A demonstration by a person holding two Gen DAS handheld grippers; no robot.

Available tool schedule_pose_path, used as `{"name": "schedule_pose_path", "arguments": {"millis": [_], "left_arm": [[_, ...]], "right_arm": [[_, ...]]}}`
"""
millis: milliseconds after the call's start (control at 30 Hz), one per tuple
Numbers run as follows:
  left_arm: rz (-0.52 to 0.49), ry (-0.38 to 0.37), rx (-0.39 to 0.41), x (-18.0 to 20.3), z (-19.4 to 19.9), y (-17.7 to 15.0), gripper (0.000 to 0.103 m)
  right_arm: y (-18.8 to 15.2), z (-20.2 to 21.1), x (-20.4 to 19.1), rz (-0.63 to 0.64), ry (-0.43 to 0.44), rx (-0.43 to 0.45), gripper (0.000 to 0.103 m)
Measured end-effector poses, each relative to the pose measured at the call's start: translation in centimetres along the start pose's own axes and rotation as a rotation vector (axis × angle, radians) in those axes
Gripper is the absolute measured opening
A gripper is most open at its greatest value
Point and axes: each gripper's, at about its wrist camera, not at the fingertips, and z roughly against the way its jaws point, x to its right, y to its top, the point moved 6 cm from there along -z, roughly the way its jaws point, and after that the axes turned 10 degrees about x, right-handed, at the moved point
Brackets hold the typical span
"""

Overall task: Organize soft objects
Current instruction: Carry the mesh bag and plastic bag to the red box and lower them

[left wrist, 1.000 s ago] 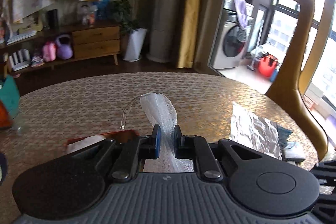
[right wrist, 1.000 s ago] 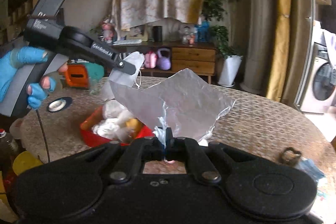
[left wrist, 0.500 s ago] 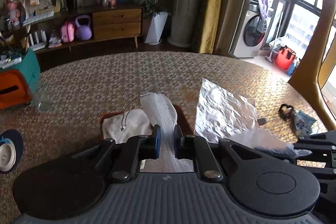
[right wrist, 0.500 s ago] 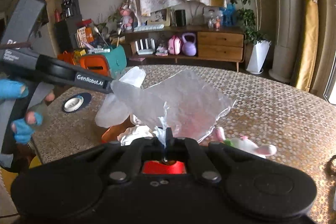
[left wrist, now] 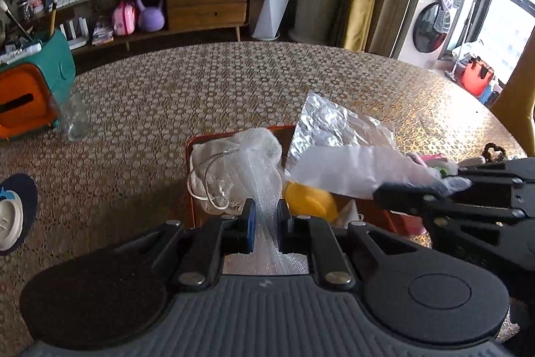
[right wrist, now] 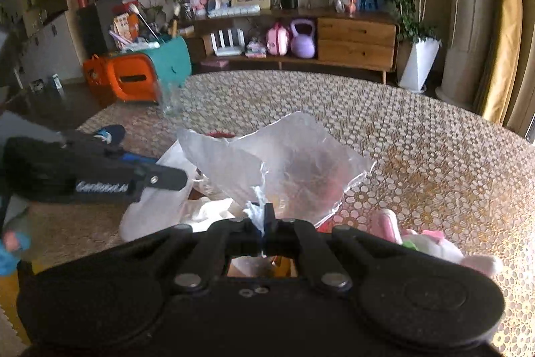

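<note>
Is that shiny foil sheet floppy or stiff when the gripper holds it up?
Probably a bit of both. The foil, pinched at one corner by the right hand-held gripper, stands up by itself instead of drooping, so it seems to hold its shape. It is crinkled all over, so it likely bends and creases easily. It looks thin and light, and might tear if tugged.

My right gripper hangs just beside my left gripper over the red tray, its foil sheet crowding that side. Past the tray, the table lies bare; a glass jar stands far left.
</note>
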Motion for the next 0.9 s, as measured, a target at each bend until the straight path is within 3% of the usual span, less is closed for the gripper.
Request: {"name": "schedule_pose_path", "arguments": {"millis": [433,733,900], "left_arm": [[0.006,0.008,-0.036,-0.5,-3.0,-0.6,0.012],[-0.012,0.034,-0.061,-0.7,-5.0,-1.3,0.012],[-0.020,0.043,-0.078,-0.9,-5.7,-1.8,0.012]], "right_arm": [[-1.1,-6.0,0.6,0.027,-0.078,-0.089,0.001],[-1.9,-7.1,0.5,0.034,-0.079,-0.112,0.002],[-2.0,-7.0,0.5,0.029,-0.075,-0.099,0.012]]}}
